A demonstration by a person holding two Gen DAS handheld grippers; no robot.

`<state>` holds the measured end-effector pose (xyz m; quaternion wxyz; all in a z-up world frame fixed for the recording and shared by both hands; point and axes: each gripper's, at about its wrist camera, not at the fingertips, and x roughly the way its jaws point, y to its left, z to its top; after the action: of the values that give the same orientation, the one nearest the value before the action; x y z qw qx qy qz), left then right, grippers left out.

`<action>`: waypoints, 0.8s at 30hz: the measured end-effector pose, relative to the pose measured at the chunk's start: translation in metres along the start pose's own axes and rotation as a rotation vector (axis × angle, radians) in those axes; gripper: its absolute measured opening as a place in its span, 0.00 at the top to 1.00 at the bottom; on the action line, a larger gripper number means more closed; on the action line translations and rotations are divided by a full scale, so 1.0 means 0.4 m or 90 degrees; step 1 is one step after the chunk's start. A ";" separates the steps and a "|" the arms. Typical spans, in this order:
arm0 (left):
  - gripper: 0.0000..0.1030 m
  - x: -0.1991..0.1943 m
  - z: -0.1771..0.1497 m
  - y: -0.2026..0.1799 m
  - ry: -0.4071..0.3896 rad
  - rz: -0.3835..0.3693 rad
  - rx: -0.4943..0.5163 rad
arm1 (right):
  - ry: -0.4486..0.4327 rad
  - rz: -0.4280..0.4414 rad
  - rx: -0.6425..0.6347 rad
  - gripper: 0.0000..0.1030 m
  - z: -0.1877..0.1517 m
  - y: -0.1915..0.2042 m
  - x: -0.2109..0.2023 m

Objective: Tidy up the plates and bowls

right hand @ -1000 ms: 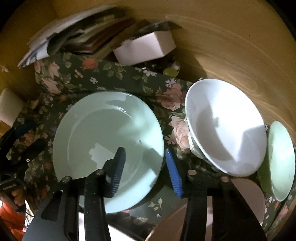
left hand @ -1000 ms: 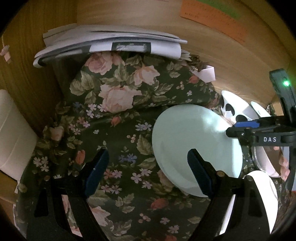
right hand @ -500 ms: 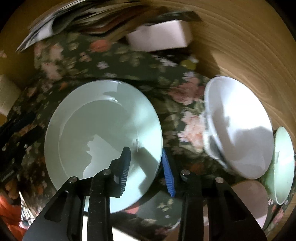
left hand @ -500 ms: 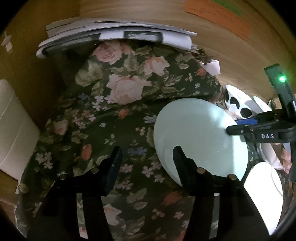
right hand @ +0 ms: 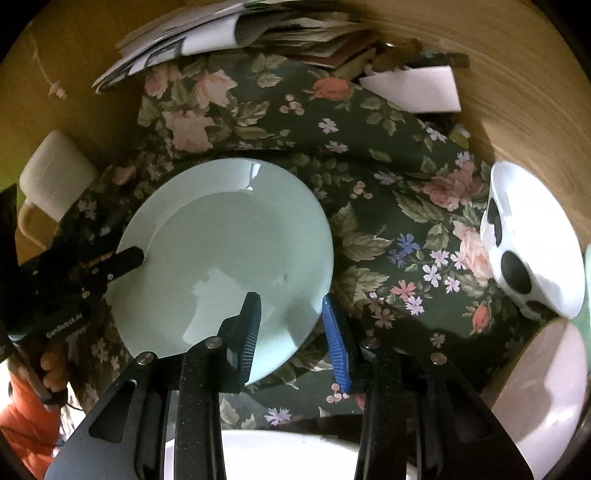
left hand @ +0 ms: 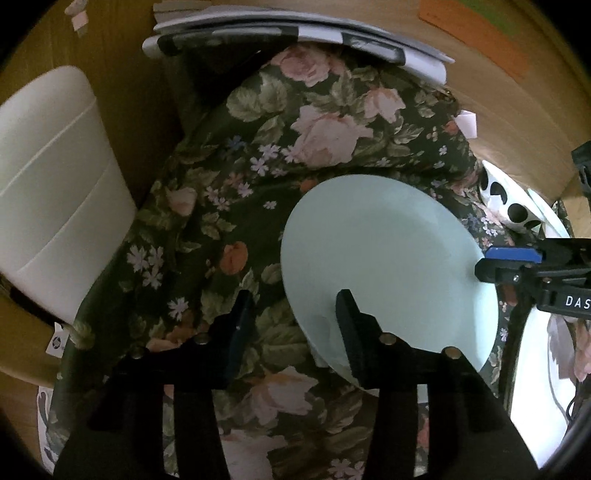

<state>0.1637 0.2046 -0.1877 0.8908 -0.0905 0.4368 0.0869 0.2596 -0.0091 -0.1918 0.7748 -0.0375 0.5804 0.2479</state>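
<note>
Two grippers are seen at opposite edges of one pale green plate (right hand: 225, 254), which lies on a dark floral cloth (right hand: 369, 155). Nothing is held in the plate. A white bowl with black spots (right hand: 535, 240) sits further right on the cloth; its inside cannot be seen. A plain white dish (right hand: 546, 384) is partly shown at the lower right, and another white rim at the bottom edge.

The right gripper (right hand: 291, 336) is set narrow, with the plate's near right rim between its fingers; one finger lies over the plate and the blue-padded one outside the rim. Whether the pads press on it cannot be told.

The left gripper (left hand: 291, 325) is closing, its jaws straddling the plate's (left hand: 388, 273) left rim without visible contact.

A stack of papers (left hand: 295, 33) lies beyond the cloth.
</note>
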 end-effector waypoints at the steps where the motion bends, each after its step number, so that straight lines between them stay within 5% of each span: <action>1: 0.58 0.002 0.000 0.000 0.001 0.000 0.001 | 0.001 0.000 0.005 0.69 -0.005 -0.003 0.003; 24: 0.60 -0.012 0.011 -0.052 -0.033 -0.009 0.041 | -0.033 0.005 0.000 0.73 -0.013 -0.006 -0.008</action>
<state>0.1690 0.1851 -0.1797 0.9049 -0.0626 0.4153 0.0686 0.2555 -0.0141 -0.1910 0.7886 -0.0284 0.5602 0.2520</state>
